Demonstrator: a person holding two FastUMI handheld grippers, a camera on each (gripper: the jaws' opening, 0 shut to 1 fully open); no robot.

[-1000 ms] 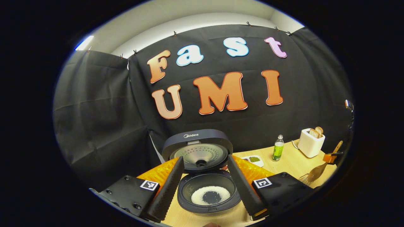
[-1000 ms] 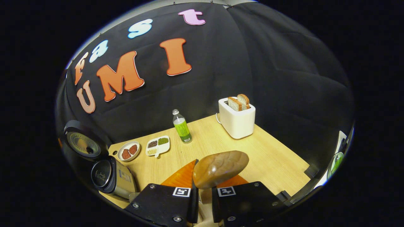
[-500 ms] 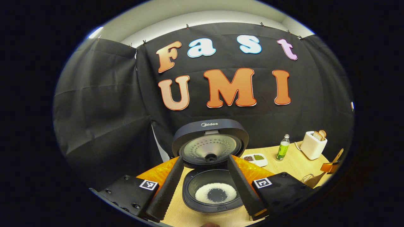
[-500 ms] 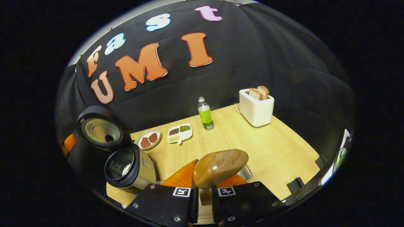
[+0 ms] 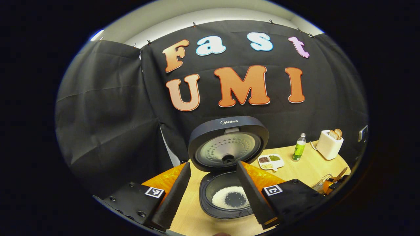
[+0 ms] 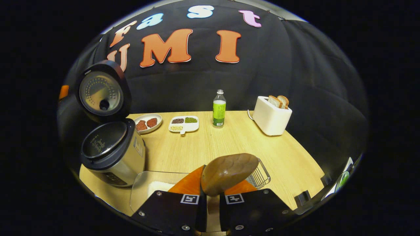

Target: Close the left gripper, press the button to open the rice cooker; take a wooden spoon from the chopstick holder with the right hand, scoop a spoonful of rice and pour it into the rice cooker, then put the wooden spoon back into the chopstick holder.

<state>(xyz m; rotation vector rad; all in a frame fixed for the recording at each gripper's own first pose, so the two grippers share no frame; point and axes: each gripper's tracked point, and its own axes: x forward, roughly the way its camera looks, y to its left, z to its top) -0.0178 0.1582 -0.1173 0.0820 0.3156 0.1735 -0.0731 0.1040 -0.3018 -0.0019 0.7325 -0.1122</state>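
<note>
Swung round toward the wire chopstick holder [image 6: 259,177] just ahead, right gripper [image 6: 212,200] clenched on wooden spoon [image 6: 229,173], left gripper [image 5: 213,196] spread wide, rice cooker [image 6: 110,154] open with rice inside, so only the put-back left, seemingly.

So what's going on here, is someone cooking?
A person works two handheld grippers. The right gripper is shut on a wooden spoon, held above a metal chopstick holder. The rice cooker stands open with rice in its pot. The left gripper hangs open before it.
</note>
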